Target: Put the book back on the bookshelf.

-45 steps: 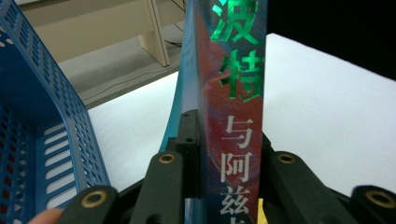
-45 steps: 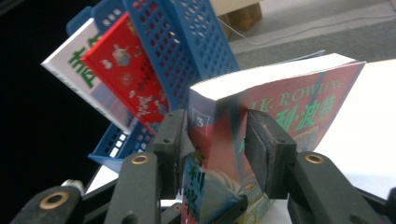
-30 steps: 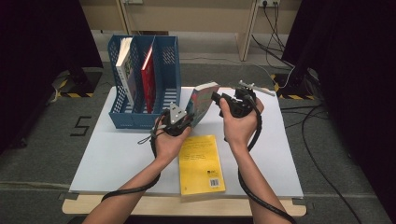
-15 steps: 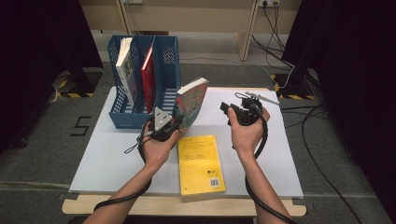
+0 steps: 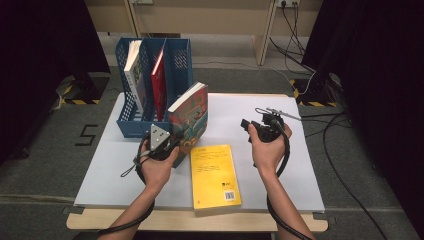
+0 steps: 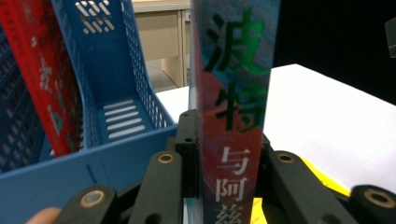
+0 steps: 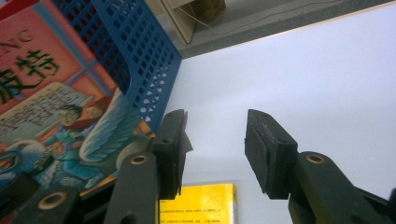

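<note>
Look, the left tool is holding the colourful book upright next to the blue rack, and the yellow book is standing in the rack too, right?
Not quite. The yellow book isn't standing in the blue rack; it lies flat on the table, as the high view shows. The rest is right: the left tool holds the colourful book upright next to the rack.

In the left gripper view, the held book [image 6: 233, 93] runs off the top and bottom edges, so its spine lettering is cut short, and it hides the gap between the jaws. The red book [image 6: 42, 74] is cropped at the top. In the right gripper view, the yellow book [image 7: 198, 205] runs off the bottom edge.
</note>
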The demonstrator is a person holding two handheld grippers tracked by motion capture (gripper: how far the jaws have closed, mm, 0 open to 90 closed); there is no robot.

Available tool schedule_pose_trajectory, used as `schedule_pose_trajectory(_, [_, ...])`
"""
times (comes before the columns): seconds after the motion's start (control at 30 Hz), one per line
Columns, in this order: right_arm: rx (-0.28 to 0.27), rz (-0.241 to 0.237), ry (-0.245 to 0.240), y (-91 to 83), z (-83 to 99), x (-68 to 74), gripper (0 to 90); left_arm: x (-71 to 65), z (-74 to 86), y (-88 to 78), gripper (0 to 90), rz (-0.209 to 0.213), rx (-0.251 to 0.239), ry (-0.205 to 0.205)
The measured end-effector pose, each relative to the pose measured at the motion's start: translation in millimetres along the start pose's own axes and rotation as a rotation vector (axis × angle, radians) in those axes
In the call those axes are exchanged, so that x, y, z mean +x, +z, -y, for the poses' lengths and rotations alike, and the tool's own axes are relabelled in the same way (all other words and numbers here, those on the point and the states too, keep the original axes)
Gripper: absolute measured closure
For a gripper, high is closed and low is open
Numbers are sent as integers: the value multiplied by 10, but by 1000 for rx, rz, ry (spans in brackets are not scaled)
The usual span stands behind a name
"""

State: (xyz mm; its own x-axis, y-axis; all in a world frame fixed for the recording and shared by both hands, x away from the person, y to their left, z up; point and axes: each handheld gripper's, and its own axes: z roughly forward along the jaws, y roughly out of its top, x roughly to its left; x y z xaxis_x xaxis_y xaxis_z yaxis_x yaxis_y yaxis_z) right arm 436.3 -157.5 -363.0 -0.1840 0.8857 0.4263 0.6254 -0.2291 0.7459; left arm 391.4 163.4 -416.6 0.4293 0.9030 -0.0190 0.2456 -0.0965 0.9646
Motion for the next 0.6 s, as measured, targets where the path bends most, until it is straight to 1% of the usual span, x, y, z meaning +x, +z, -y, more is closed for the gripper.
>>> schedule_pose_trajectory(0.03, [6,1,7,-3,7,-6,586,8,12,-12,736,-5,1,1])
schedule_pose_trajectory(0.17, [13,6,7,-10,42,-47,586,28,29,-50,735,-11,14,2])
schedule_pose_trajectory(0.23, [13,11,8,-20,61,-70,586,32,58,-78,735,-30,23,29])
schedule_pose_trajectory(0.33, [17,21,16,-30,85,-132,586,76,126,-123,735,-16,29,10])
schedule_pose_trajectory(0.4, [21,27,18,-34,103,-174,586,107,166,-153,734,-18,39,11])
schedule_pose_trajectory(0.43, [21,30,20,-32,115,-193,586,121,182,-163,733,-13,37,4])
schedule_pose_trajectory(0.47, [24,33,26,-34,129,-202,586,133,190,-168,732,-8,32,6])
schedule_pose_trajectory(0.53, [29,36,21,-29,155,-234,586,139,191,-168,730,-1,29,21])
schedule_pose_trajectory(0.6, [32,41,30,-24,180,-249,585,138,200,-168,728,9,20,31])
